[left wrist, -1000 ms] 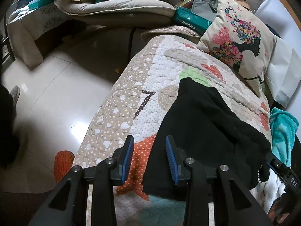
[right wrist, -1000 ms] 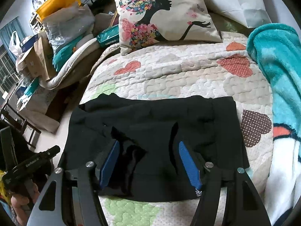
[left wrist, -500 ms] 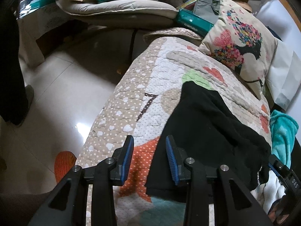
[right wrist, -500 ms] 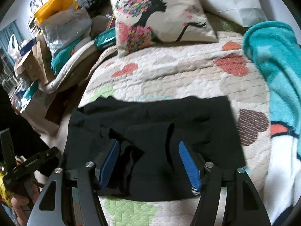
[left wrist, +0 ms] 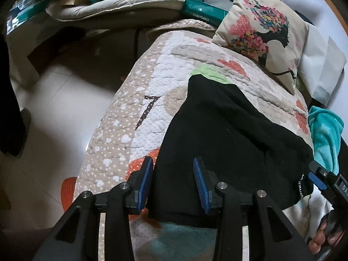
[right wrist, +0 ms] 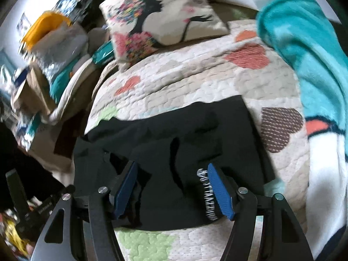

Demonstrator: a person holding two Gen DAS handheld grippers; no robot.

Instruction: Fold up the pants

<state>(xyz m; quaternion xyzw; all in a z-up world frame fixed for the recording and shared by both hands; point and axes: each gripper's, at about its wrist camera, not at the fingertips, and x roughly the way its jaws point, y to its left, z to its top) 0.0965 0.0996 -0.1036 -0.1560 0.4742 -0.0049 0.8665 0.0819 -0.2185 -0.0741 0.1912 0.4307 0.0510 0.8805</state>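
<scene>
L gripper point(left wrist: 173, 182) points steeply down, jaws part open w/ a gap between the blue pads point(left wrist: 145, 181), nothing pinched. R gripper point(right wrist: 174, 192) also angled down, jaws spread wider, pads point(right wrist: 220, 192) apart and not clamped on anything. In the L wrist view the R gripper shows at the right edge w/ the person's fingers point(left wrist: 324, 237) wrapped on its handle; the R wrist view is motion-blurred.

Black fabric pants point(right wrist: 165, 152) spread on patchwork heart-print quilt point(right wrist: 195, 82), between floral silhouette cushion point(right wrist: 161, 19) at 12 o'clock and turquoise fleece blanket point(right wrist: 308, 50) at 3 o'clock. At 10 o'clock, beyond quilt edge, orange plastic bin point(right wrist: 43, 28) atop clutter.
</scene>
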